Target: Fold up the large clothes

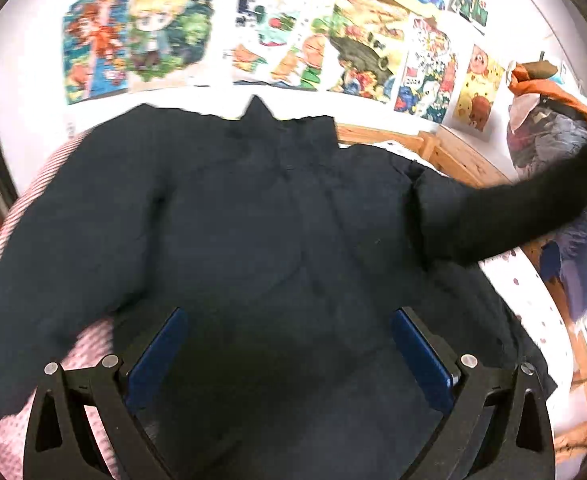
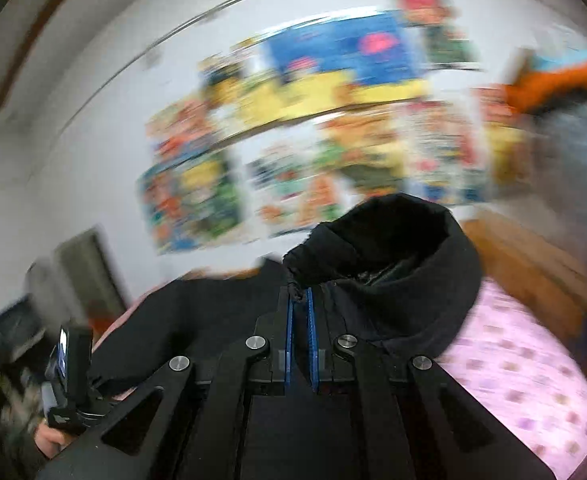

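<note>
Bedroom, poster wall (image 1: 277,44). Jacket (image 1: 253,216) flat on pink bedspread (image 2: 525,368). Right gripper (image 2: 300,304) clamped on sleeve cuff (image 2: 385,236); left gripper (image 1: 289,344) wide, empty. Carry sleeve across jacket chest w/o dragging.

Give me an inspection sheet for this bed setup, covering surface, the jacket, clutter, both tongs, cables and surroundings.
Surface: pink patterned bedspread on a wooden-framed bed.
Job's things: dark navy padded jacket spread front-up, collar toward the wall; its right sleeve is lifted off the bed.
Clutter: pile of orange and blue clothes at the right bed end.
Tongs: left tongs open above the jacket hem; right tongs shut on the sleeve cuff.
Cables: nothing seen.
Surroundings: colourful cartoon posters on a white wall; right view blurred.
</note>
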`<state>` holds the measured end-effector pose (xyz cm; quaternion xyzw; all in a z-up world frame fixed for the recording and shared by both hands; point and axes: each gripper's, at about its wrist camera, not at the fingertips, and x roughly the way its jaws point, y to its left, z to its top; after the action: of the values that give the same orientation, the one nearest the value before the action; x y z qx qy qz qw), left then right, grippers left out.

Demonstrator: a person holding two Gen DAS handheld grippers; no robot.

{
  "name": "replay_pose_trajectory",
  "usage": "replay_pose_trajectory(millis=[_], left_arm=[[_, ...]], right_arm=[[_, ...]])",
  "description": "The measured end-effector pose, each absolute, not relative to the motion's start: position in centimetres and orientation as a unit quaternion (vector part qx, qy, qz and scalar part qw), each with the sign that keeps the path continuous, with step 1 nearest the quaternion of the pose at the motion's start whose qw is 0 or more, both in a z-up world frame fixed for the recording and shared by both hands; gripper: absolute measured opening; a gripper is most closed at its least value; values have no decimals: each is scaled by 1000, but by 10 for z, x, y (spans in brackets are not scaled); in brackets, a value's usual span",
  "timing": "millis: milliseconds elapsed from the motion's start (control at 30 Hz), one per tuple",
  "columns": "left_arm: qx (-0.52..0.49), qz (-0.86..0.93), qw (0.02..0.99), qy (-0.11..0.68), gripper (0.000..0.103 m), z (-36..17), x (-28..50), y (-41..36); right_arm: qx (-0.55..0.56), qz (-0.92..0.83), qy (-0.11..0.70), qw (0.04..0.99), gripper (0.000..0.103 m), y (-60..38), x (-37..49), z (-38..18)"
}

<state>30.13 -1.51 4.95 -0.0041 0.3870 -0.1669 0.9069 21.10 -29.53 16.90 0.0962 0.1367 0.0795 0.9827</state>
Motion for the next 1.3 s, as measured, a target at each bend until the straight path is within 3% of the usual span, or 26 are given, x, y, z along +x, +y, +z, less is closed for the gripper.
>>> replay_pose_trajectory(millis=[133, 233, 300, 367, 600, 867, 1100, 1200, 1300], left_arm=[[-19, -128, 914, 385, 103, 40, 266, 43], [-41, -111, 910, 397, 103, 28, 248, 71], [-51, -106, 907, 404, 103, 20, 246, 82], [-52, -104, 904, 412, 103, 14, 250, 85], [-6, -153, 904, 398, 103, 12, 273, 53], [95, -151, 904, 389, 103, -6, 344, -4], [74, -114, 875, 464, 102, -40, 422, -13], [89, -97, 867, 481, 84, -50, 431, -19], [124, -69, 868, 477, 83, -57, 432, -27]], right_arm=[[54, 177, 185, 965, 8, -225, 239, 147], [58, 222, 248, 941, 18, -188, 259, 122], [84, 253, 278, 923, 42, -179, 267, 107], [109, 272, 298, 908, 56, -178, 266, 91], [150, 263, 298, 905, 74, -225, 218, 69], [165, 193, 294, 921, 77, -289, 196, 50], [160, 144, 328, 920, 77, -322, 206, 24], [144, 114, 349, 919, 77, -335, 232, 23], [143, 80, 384, 909, 77, -349, 275, 28]])
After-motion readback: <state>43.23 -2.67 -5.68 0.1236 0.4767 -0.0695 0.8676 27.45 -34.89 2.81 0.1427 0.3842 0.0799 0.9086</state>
